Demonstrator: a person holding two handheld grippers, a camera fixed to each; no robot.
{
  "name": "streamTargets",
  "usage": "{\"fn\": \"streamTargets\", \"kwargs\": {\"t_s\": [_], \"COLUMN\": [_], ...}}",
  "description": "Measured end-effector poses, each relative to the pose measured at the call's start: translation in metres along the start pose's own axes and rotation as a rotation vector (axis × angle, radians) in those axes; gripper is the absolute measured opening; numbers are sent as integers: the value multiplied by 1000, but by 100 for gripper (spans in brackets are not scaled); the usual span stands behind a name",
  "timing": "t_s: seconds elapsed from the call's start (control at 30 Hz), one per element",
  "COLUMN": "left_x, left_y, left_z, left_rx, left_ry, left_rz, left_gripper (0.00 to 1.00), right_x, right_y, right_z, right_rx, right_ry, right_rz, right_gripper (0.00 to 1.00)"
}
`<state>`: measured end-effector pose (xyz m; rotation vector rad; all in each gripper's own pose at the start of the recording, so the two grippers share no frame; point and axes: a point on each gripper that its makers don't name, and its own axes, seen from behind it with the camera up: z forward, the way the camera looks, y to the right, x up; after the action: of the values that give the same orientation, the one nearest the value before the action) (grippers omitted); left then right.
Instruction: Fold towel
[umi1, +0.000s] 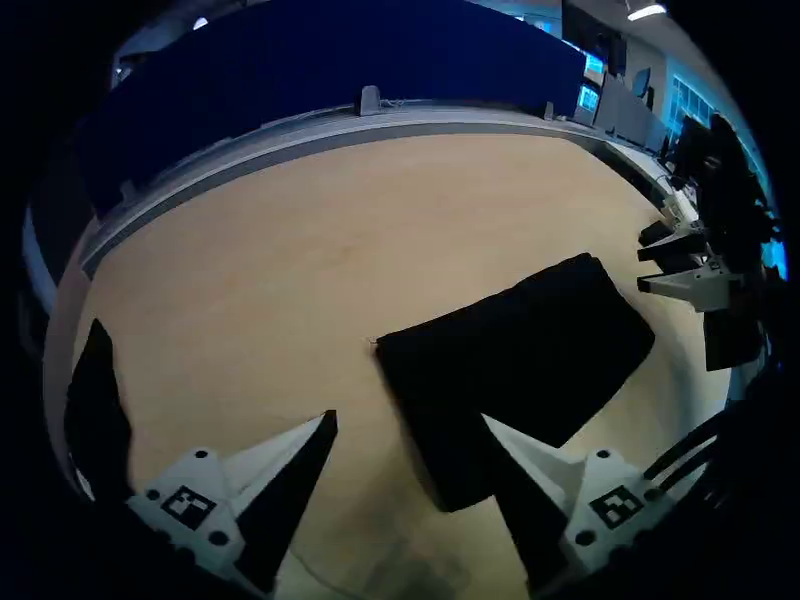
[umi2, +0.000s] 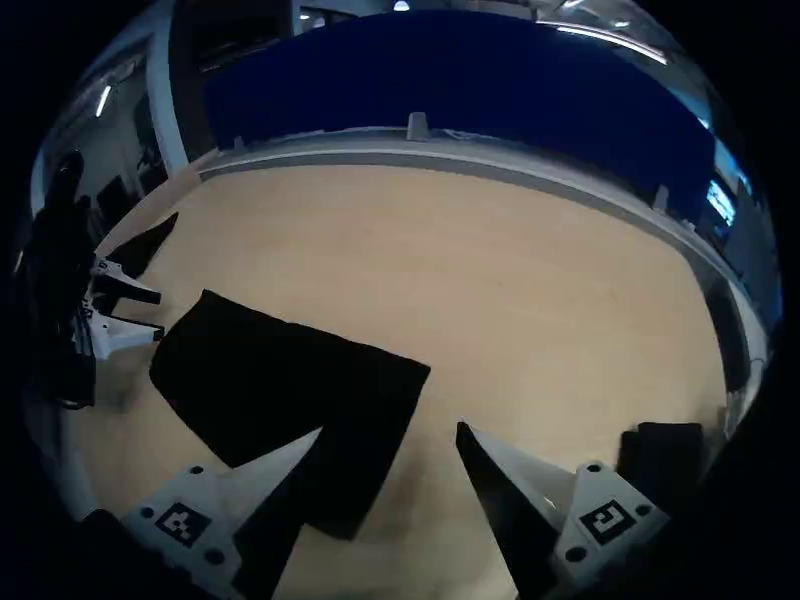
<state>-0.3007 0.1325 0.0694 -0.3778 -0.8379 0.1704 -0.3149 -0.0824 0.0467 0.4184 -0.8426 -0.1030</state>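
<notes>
Lying flat on the pale wooden worktop (umi1: 300, 260), the black folded cloth towel (umi1: 520, 360) sat between the two claws. The left claw (umi1: 408, 420) was spread wide and held nothing, right by the towel's near edge. The right claw (umi2: 389, 428) was spread wide too and held nothing. A long dark blue wall panel (umi2: 450, 80) stood behind the worktop.

A light wooden tabletop (umi1: 300, 280) is being bordered along its far edge by a grey rail (umi1: 300, 138). Behind the rail a dark blue partition (umi1: 330, 60) is being held upright. Lit monitors (umi1: 590, 95) are being shown beyond the tabletop's far right corner.
</notes>
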Motion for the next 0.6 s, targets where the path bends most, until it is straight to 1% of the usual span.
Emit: {"fn": "streamTargets", "kwargs": {"t_s": [0.1, 0.27, 0.47, 0.6], "left_x": [-1, -5, -16, -29], "left_y": [0, 1, 0, 1], "left_z": [-3, -11, -27, -39], "left_rx": [3, 7, 30, 42], "left_ry": [5, 14, 22, 22], "left_rz": [-6, -10, -25, -45], "left_gripper": [97, 97, 98, 97], "right_x": [0, -5, -19, -29], "right_y": [-2, -4, -7, -11], "right_z": [-3, -9, -16, -22], "right_rx": [6, 5, 7, 12], "right_ry": [3, 0, -7, -11], "right_rz": [2, -9, -18, -20], "right_gripper": [97, 98, 97, 97]}}
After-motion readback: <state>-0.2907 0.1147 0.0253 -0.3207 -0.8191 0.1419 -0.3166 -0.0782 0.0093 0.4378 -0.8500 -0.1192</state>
